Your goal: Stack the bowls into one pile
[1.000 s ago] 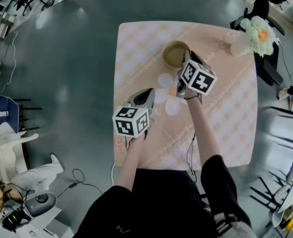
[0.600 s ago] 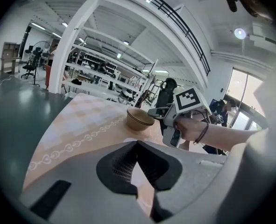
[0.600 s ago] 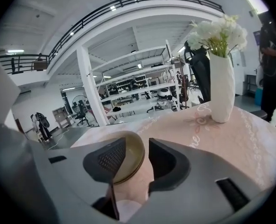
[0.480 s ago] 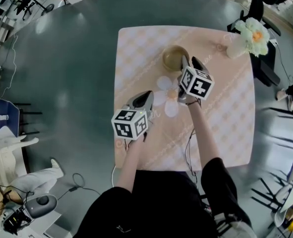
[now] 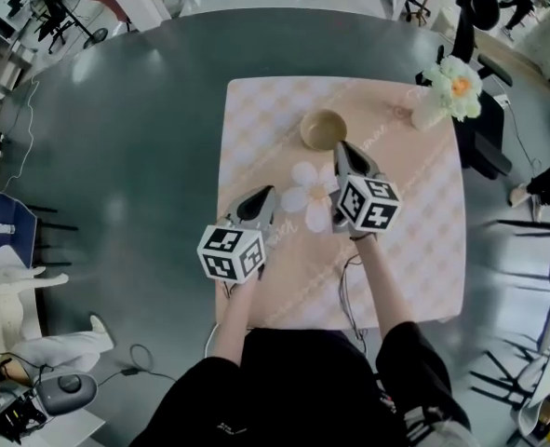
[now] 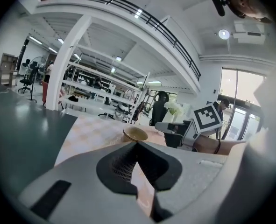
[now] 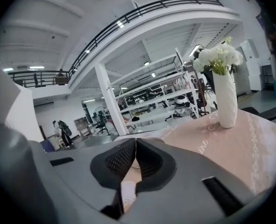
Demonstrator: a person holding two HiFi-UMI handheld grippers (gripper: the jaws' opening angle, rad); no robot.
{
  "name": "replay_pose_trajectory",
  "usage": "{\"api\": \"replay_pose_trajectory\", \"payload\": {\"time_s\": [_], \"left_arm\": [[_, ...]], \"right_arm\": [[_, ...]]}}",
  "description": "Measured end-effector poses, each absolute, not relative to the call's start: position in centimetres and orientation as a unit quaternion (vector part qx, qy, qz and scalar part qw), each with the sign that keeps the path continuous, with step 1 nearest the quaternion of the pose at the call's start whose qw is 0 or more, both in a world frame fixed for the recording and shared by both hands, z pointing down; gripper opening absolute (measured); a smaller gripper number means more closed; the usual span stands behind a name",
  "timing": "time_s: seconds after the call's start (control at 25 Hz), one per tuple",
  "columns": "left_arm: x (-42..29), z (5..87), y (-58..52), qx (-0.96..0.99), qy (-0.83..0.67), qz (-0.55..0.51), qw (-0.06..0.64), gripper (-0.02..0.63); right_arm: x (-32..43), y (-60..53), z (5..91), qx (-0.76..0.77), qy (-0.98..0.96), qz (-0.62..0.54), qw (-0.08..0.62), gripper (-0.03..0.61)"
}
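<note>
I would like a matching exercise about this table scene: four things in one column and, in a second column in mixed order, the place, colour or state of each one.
Things
1. bowl
2. vase
3. left gripper
4. table

Descriptions
A. dark grey-green and round
B. jaws shut, nothing between them
C. at the far right corner of the cloth, holding white flowers
D. yellowish, on the far half of the cloth, near its middle

Pairs: 1-D, 2-C, 3-B, 4-A
</note>
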State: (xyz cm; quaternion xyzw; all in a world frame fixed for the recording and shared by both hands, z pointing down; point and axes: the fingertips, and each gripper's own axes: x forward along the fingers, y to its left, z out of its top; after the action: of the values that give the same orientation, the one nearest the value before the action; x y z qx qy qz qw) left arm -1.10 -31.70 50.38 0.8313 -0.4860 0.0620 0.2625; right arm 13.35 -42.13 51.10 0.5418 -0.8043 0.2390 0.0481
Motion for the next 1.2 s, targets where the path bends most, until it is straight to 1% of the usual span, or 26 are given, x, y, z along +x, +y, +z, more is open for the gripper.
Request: {"api": "replay_pose_trajectory", "payload": {"time_s": [0.32,0.64,0.8,1.2], "left_arm": [[-3.1,45.3,-29.4,0.838,-0.506,0.026,0.202,-0.003],[-4.5,42.0,-26.6,0.841,-0.518,0.009,0.158,-0.003],[-5.9,40.7,-25.2,0.834,-0.533,0.005,0.141,-0.003],[-7.4,38.3,-23.0,0.82,-0.56,-0.019,0.116,-0.003]], "right_arm": [[12.0,-36.9,47.0,0.486,-0.843,0.231,0.019,-0.006],[13.1,-32.6,42.9,0.464,-0.861,0.206,-0.015,-0.006],[13.4,-30.8,41.1,0.46,-0.871,0.173,-0.017,-0.006],[14.5,-28.3,37.2,0.451,-0.88,0.139,-0.048,-0.006]]}}
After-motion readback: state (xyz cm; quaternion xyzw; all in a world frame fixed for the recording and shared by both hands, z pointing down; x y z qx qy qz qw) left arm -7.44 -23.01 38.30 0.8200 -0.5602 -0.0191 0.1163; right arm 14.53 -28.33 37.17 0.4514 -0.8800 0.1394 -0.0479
